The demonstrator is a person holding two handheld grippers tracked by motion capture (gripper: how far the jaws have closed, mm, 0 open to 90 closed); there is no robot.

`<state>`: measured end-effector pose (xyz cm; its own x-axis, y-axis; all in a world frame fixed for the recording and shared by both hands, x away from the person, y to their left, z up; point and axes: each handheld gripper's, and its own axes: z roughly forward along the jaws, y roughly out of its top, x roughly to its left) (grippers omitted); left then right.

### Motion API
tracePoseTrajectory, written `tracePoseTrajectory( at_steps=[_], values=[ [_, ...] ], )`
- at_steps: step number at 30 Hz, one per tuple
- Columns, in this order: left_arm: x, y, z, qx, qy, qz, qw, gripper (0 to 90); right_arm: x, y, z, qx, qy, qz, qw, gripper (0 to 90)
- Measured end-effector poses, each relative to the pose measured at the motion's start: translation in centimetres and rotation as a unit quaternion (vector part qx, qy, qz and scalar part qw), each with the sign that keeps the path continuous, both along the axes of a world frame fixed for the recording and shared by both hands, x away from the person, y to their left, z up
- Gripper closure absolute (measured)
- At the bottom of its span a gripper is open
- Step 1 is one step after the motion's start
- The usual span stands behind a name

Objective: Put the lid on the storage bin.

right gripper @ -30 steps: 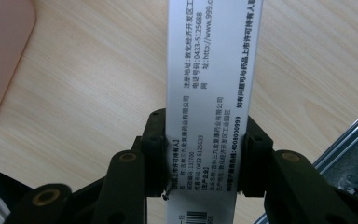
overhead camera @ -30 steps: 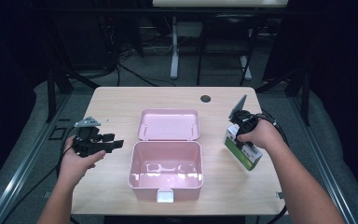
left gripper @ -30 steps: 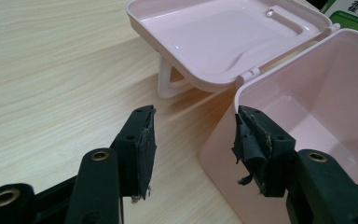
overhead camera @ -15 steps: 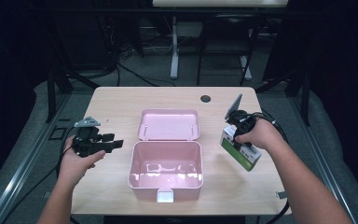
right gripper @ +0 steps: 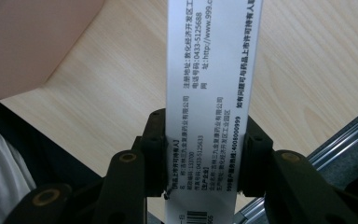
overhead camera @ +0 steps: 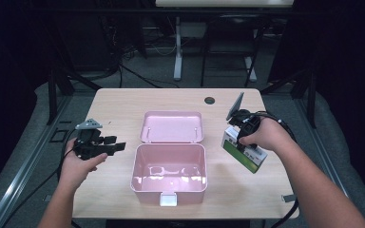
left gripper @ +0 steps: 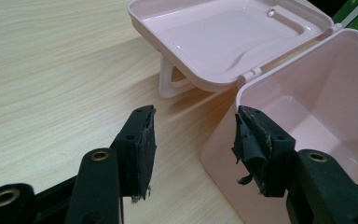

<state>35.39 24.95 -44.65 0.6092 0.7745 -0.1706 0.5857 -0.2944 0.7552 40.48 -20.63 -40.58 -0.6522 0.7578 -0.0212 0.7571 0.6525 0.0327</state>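
Pale wooden table (overhead camera: 123, 102): an open pink storage box (overhead camera: 168, 172) is centred; a medicine carton (overhead camera: 244, 153) is clamped by the right gripper (overhead camera: 241, 137) — seemingly for packing — the left gripper (overhead camera: 116, 146) is held released beside it.

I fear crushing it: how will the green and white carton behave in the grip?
The carton looks like thin card, so probably light and dentable. The right gripper clamps its narrow sides; the printed face looks flat, so it seems stiff enough.

open box (overhead camera: 168, 173) mid-table (overhead camera: 119, 102), lid (overhead camera: 171, 126) behind it, carton (overhead camera: 243, 149) to its right
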Motion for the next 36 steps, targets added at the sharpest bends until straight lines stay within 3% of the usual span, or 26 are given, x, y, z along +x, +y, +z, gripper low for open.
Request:
tracePoseTrajectory(
  at_steps=[7,13,18,21,25,30,36],
  values=[
    [0.0,0.0,0.0,0.005,0.000,0.000,1.0000,47.5,-0.6,0.7,1.5,0.005,-0.002,0.015,0.9999,61.6],
    [0.1,0.0,-0.1,0.003,0.011,-0.002,0.9999,47.3,-1.1,1.4,2.7,0.003,-0.008,0.026,0.9996,61.6],
    [0.0,0.0,-0.1,0.004,0.011,0.007,0.9999,42.0,-1.5,2.0,3.4,-0.001,-0.009,0.035,0.9994,61.6],
    [0.0,0.1,0.0,0.008,0.008,0.007,0.9999,34.3,-1.6,2.4,3.7,-0.002,-0.012,0.042,0.9990,61.6],
    [0.0,-0.1,0.0,0.014,0.000,0.005,0.9999,33.0,-1.9,2.8,4.2,-0.001,-0.016,0.054,0.9984,61.6],
    [0.0,-0.2,-0.1,0.026,-0.005,0.002,0.9997,33.4,-2.3,3.4,4.7,0.000,-0.018,0.065,0.9977,61.6],
    [-0.1,-0.2,-0.1,0.029,-0.001,-0.002,0.9996,41.1,-3.0,4.4,5.5,0.002,-0.023,0.086,0.9961,61.6]
  ],
)
